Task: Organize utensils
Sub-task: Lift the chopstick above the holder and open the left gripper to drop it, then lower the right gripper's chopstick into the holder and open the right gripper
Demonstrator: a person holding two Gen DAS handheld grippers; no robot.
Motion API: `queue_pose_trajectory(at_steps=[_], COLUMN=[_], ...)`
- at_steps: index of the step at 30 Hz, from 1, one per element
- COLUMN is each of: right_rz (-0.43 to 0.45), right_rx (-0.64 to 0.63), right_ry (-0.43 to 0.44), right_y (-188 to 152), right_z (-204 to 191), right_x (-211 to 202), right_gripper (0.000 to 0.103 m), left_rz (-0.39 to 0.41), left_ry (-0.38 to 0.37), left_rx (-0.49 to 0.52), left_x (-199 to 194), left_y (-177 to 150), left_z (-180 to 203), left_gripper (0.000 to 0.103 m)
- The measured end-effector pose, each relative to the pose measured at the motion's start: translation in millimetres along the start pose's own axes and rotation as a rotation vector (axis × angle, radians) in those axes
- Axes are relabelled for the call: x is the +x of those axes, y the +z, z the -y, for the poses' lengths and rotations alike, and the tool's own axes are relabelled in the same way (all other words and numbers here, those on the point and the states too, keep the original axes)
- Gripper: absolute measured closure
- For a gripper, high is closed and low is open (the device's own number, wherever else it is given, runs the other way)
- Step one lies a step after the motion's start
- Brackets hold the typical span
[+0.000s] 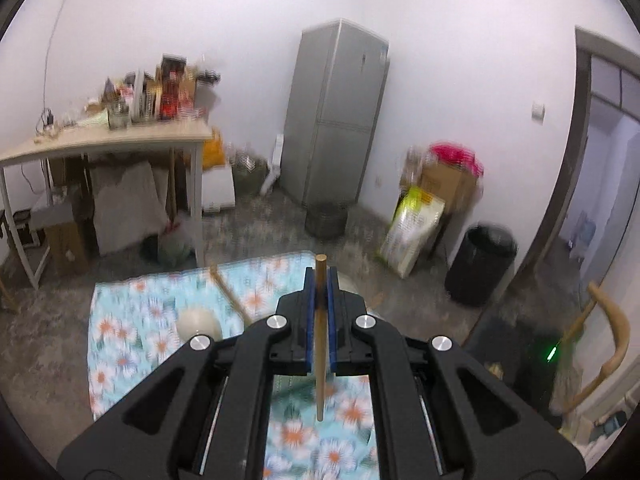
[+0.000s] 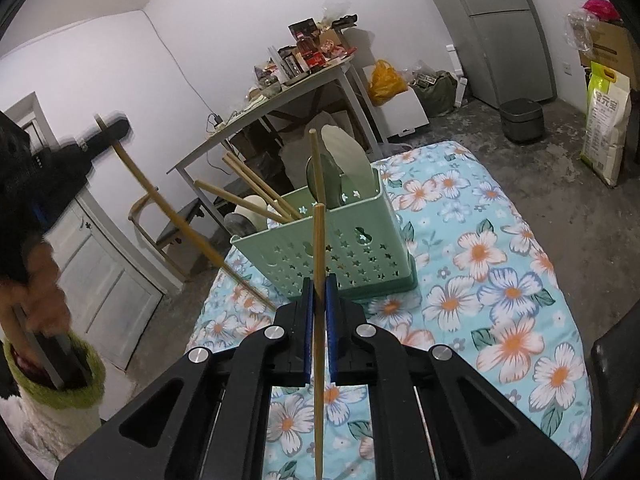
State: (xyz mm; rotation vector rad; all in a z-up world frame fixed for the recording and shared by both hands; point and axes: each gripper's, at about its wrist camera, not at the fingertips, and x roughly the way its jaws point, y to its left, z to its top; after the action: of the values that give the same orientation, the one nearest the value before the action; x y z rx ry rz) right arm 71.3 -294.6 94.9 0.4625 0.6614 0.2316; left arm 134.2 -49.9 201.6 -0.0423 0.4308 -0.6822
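Nearest the right wrist lens, the right gripper (image 2: pixel 319 292) is clenched on a wooden chopstick (image 2: pixel 319 360) held about mid-length, its tip pointing to twelve o'clock. Just beyond stands the mint-green utensil basket (image 2: pixel 340 256) on the floral cloth (image 2: pixel 500 280), already bearing chopsticks and spoons. At nine o'clock the left gripper (image 2: pixel 60 160) carries another chopstick (image 2: pixel 172 216); in its own view those tongs (image 1: pixel 320 284) are likewise clamped on a chopstick (image 1: pixel 320 344). The sticks look light, stiff and smooth, so likely to pivot; a mid-shaft pinch seems best.
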Motion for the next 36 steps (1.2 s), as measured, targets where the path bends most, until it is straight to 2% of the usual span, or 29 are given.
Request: queue_pose_trajectory(at_steps=[5, 9, 15, 22, 28, 30, 32, 36], right_rz=[-0.002, -0.005, -0.009, -0.015, -0.01, -0.002, 0.011, 0.051], right_rx=[0.009, 0.012, 0.022, 0.03, 0.024, 0.014, 0.001, -0.041], right_ry=[0.006, 0.007, 0.006, -0.003, -0.017, -0.024, -0.03, -0.038], right_y=[7, 11, 17, 18, 19, 20, 24, 36], right_z=[2, 3, 8, 13, 13, 10, 7, -5], right_x=[3, 6, 11, 14, 11, 9, 5, -5], right_gripper=[0.097, 0.097, 0.097, 0.097, 0.097, 0.097, 0.097, 0.097], left_rz=[0.139, 0.183, 0.15, 0.073, 0.047, 0.052, 0.074, 0.112], left_ry=[0.017, 0.036, 0.079, 0.146, 0.129, 0.119, 0.117, 0.11], left_rx=[-0.005, 0.003, -0.007, -0.003, -0.033, -0.035, -0.031, -0.025], left_x=[-13, -9, 25, 81, 99, 95, 87, 66], left_y=[39, 53, 51, 23, 1, -1, -2, -1], left_z=[1, 2, -3, -15, -30, -32, -32, -29], left_gripper=[0.099, 0.099, 0.099, 0.099, 0.098, 0.095, 0.079, 0.067])
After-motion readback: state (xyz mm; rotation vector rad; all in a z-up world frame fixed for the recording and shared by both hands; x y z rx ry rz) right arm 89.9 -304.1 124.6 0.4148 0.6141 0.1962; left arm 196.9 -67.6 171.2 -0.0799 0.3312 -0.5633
